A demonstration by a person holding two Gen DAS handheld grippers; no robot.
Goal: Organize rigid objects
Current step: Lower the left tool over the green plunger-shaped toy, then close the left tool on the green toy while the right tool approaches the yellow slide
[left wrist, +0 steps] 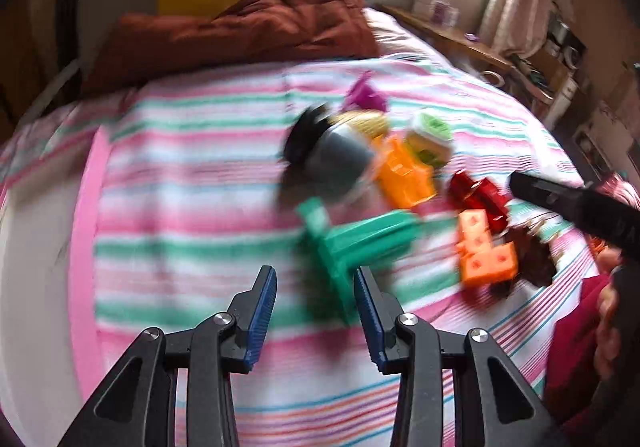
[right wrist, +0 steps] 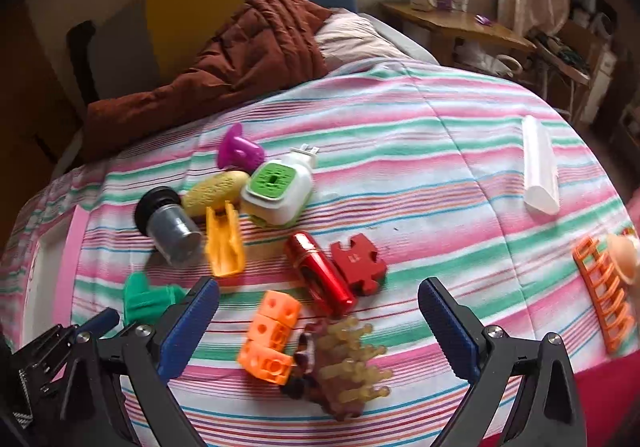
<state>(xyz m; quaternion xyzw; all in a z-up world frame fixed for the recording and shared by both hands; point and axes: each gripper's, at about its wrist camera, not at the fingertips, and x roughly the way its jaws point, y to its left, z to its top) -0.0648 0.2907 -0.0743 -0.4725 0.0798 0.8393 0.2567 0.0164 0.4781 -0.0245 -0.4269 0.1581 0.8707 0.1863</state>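
Several small toys lie on a striped bed cover (right wrist: 420, 151). My left gripper (left wrist: 315, 307) is open, just short of a green T-shaped piece (left wrist: 352, 243), also in the right wrist view (right wrist: 148, 297). My right gripper (right wrist: 318, 311) is open and empty above an orange cube block (right wrist: 270, 339) and a brown spiky piece (right wrist: 344, 363). Beyond them lie a red metallic cylinder (right wrist: 320, 273), a red puzzle piece (right wrist: 358, 263), an orange channel piece (right wrist: 224, 243), a grey jar with black lid (right wrist: 168, 225), a yellow corn toy (right wrist: 214, 193), a white-green plug-in device (right wrist: 278, 187) and a purple piece (right wrist: 238, 151).
A white tube (right wrist: 540, 171) lies at the far right of the bed. An orange ladder-like grid (right wrist: 604, 299) lies at the right edge. A brown quilt (right wrist: 240, 59) is heaped at the head. A wooden side table (right wrist: 452, 23) stands beyond the bed. The left wrist view is motion-blurred.
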